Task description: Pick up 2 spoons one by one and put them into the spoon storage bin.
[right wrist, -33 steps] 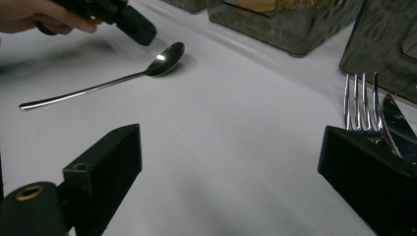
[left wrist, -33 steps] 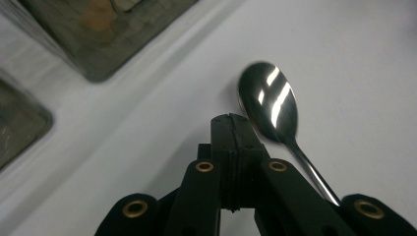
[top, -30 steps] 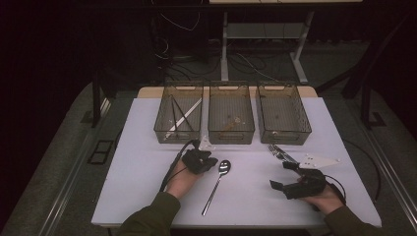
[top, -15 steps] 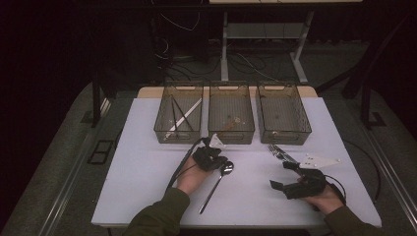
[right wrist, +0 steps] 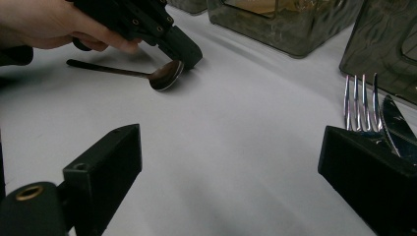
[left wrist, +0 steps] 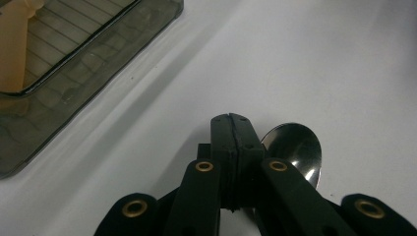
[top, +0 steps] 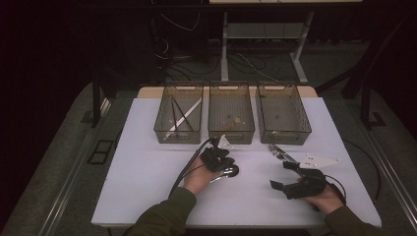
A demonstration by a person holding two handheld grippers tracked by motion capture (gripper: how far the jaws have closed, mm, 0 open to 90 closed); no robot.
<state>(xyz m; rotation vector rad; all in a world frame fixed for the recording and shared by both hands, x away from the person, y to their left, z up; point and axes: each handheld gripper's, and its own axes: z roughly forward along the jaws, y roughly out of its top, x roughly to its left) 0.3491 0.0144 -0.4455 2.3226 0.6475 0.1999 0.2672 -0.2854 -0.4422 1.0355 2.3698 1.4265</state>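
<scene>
1. Left tongs [top: 222, 164] have both jaws pressed flat together, and nothing is between them.
2. Their tip is low over the desk [top: 147, 177], just beside the bowl of the spoon [left wrist: 293, 146]; whether the tip touches the spoon, I cannot tell.
3. In the left gripper view, the spoon bowl lies to the right of the closed jaws and is partly under them.
4. In the right gripper view, the spoon [right wrist: 162, 76] lies flat on the desk, with its handle running toward the person's left hand [right wrist: 54, 22] and its bowl at the tip of the left tongs [right wrist: 189, 54].
5. Right tongs [top: 282, 174] stand wide open and hold nothing; they are near the right front of the desk, well apart from the spoon.
6. A fork [right wrist: 360, 101] and a knife [right wrist: 396, 123] lie side by side on the desk, just past the right-hand jaw in the right gripper view.
7. Three dark see-through bins stand in a row at the far side of the desk.
8. The left bin [top: 179, 113] holds some thin sticks, one of them white.
9. The middle bin [top: 231, 112] stands just beyond the left tongs, and the right bin [top: 283, 110] stands beyond the fork.
10. The spoon is on the desk in front of the middle bin, outside all the bins.
</scene>
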